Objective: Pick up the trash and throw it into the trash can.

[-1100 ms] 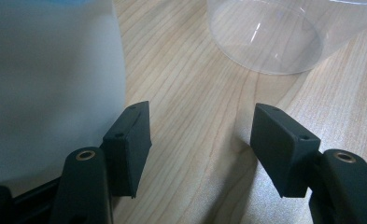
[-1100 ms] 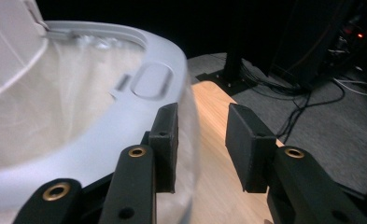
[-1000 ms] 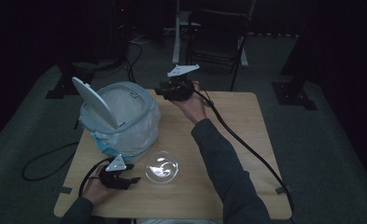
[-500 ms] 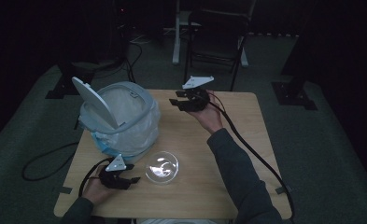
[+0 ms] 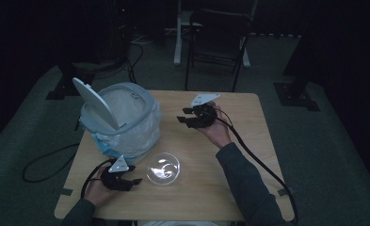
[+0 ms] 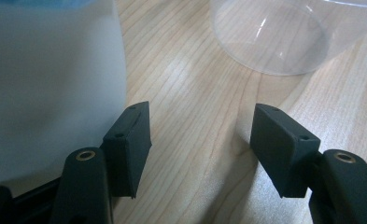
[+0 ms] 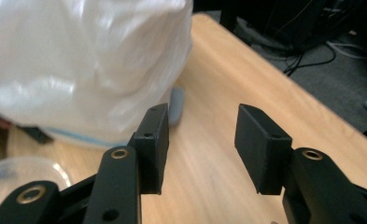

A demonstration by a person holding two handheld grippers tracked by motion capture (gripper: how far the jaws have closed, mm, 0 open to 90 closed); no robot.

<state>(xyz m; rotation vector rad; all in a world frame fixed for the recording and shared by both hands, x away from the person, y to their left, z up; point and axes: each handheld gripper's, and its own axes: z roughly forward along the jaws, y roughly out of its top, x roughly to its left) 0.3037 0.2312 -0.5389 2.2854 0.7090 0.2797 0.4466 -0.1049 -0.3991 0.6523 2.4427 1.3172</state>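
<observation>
The clear plastic bowl, round and shiny, sits at six o'clock on the pale wooden worktop, just right of the left tool, whose jaws stand apart and empty. The bin, lined with a crinkled white bag and with its lid tipped up, stands at nine o'clock. Since a second ago the right tool has come down from the bin's rim toward three o'clock; its jaws have just been opening, with nothing between them.

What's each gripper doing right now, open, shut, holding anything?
Left gripper: open, nothing between the jaws, resting by the clear bowl.
Right gripper: open and empty, jaws have just been opening, facing the bagged bin.
</observation>
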